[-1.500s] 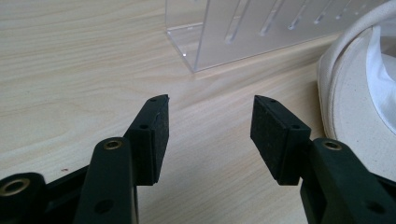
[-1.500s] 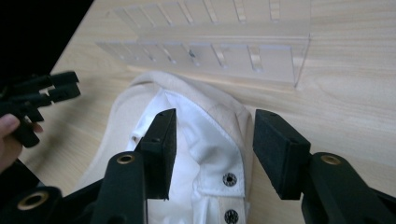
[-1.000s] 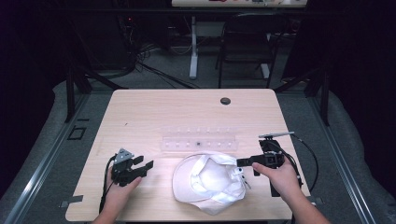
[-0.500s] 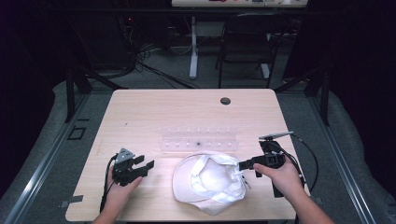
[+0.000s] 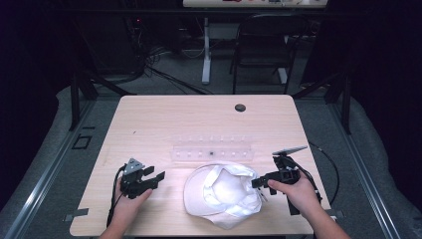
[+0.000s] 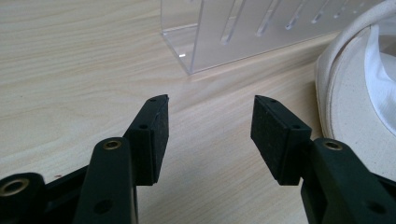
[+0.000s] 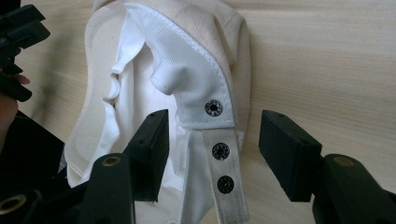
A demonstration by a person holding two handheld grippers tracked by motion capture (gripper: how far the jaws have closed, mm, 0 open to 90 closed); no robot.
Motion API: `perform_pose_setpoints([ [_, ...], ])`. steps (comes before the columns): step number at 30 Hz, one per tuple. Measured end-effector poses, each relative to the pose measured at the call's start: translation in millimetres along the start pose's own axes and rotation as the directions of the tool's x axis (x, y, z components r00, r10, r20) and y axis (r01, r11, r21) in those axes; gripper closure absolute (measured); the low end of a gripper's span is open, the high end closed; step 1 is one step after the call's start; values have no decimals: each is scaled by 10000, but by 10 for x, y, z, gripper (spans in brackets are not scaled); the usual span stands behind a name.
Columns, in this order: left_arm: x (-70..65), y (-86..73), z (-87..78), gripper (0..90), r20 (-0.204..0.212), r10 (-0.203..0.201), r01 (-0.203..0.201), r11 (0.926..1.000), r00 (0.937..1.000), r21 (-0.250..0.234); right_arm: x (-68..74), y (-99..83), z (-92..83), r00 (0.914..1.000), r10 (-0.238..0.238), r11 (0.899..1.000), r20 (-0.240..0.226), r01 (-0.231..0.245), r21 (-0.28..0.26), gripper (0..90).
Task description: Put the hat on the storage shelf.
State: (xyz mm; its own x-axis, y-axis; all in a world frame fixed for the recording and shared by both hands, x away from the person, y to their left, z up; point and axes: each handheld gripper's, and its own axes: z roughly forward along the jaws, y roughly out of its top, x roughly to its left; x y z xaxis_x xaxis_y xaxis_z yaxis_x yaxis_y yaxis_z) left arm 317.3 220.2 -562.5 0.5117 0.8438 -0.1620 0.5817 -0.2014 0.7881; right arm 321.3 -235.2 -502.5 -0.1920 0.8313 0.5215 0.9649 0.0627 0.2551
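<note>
Since nothing's gripped yet, you're barely started: your right gripper [image 7: 212,140] gapes around the cap [image 7: 187,65] strap [image 7: 219,163], left gripper [image 6: 208,135] wide, empty.

Cream-white cap [image 5: 224,195] with black snaps [image 7: 214,108], pale wood-grain table [image 5: 164,119], clear rack [image 5: 211,150], black grippers

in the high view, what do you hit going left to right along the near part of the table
left gripper with open jaws → white cap lying upside down → right gripper with its jaws at the cap's right edge, held by the person's right hand
</note>
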Motion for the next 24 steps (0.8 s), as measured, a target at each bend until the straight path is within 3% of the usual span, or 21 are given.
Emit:
perform_pose_setpoints([
  [14, -3, -2, 6, 473, -14, 64, -64, 10000, 10000, 20, -21, -43, 234, 9981, 267, 9978, -553, -232, 628, 428],
  [22, -3, 0, -2, 473, 1, 23, -23, 10000, 10000, -32, 9, -49, 232, 9967, 338, 9969, -741, -284, 728, 433],
  [24, -2, 1, -3, 473, -4, 16, -16, 10000, 10000, -51, 36, -50, 208, 9953, 456, 9978, -859, -413, 516, 443],
])
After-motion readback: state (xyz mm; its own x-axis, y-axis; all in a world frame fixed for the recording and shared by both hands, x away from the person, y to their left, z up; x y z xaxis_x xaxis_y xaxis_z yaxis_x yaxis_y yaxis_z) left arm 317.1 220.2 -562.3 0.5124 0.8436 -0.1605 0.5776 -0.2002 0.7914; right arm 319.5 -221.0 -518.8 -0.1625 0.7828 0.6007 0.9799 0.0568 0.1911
